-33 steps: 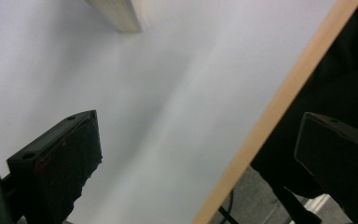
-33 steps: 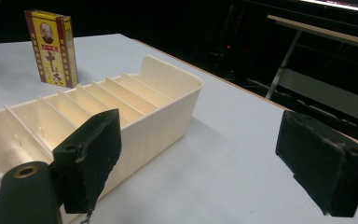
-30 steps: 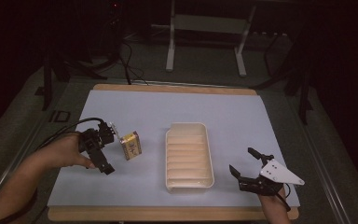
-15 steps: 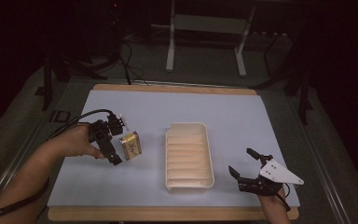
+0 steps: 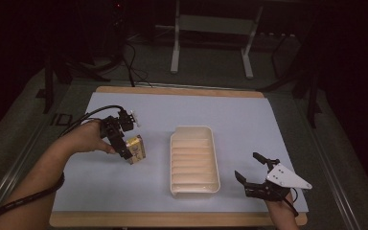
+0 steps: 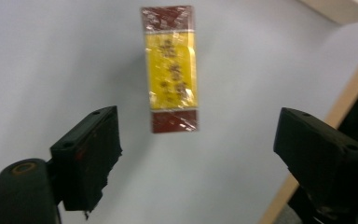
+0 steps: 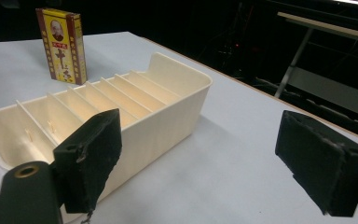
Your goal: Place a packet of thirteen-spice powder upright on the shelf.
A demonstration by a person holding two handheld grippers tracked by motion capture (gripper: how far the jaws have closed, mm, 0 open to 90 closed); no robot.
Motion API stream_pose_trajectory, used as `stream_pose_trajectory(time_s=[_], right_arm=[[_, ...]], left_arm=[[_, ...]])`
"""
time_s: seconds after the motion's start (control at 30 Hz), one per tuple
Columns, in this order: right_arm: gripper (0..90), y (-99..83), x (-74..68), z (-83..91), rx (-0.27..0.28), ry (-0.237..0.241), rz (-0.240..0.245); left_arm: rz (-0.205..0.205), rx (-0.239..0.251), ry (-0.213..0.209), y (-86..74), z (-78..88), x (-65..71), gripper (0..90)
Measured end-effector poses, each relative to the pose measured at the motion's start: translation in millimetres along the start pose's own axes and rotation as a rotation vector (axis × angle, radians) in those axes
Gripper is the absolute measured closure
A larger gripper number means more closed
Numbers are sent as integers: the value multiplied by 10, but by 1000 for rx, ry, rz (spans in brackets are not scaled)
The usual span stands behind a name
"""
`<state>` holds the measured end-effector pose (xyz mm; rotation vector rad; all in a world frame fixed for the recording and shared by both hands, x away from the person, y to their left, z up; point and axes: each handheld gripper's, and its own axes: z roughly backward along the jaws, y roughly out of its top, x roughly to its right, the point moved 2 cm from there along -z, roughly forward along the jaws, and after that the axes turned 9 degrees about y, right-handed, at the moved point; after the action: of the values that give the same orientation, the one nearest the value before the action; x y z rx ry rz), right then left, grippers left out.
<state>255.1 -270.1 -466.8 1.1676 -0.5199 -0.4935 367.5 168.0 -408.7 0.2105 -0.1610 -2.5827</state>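
Desk: pale blue sheet over a wooden desk, lit amid a dark room.
Floor: grey, with a white metal stand behind the desk.
Box: yellow-and-maroon cardboard box stands upright, left of the cream ribbed plastic tray.
Left gripper: over the box, jaws just been closing, apart, not touching it.
Right gripper: jaws apart, near the tray's corner.

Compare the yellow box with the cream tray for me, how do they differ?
The yellow box is small, printed in yellow and dark red; the cream tray is plain and much larger. The yellow box stands upright on end; the cream tray lies flat. The yellow box is closed and wrapped; the cream tray is open-topped, with ribs dividing it into slots. Both rest on the pale blue mat.
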Motion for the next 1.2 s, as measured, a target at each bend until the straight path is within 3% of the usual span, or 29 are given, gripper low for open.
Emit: stream_pose_trajectory(time_s=[0.17, 0.23, 0.33, 0.4, 0.63, 0.83, 1.2], right_arm=[[145, 0, -3, -2, -1, 4, 1], [145, -2, -4, -6, -3, 6, 1], [145, -2, -4, -7, -4, 7, 2], [145, -4, -3, -11, -4, 8, 0], [145, -5, 4, -2, 0, 13, -6], [146, -8, 7, -8, -4, 15, -5], [147, -5, 9, -7, -3, 14, -4]], left_arm=[[16, 4, 12, 27, -128, -50, 243], [17, -1, -5, 36, -172, -51, 308], [4, -51, -2, 63, -223, -34, 341], [5, -59, -10, 84, -246, -36, 344], [-2, -52, -36, 115, -309, -60, 506], [-26, -13, -5, 81, -320, -51, 649], [-23, 17, -3, -13, -251, -88, 675]])
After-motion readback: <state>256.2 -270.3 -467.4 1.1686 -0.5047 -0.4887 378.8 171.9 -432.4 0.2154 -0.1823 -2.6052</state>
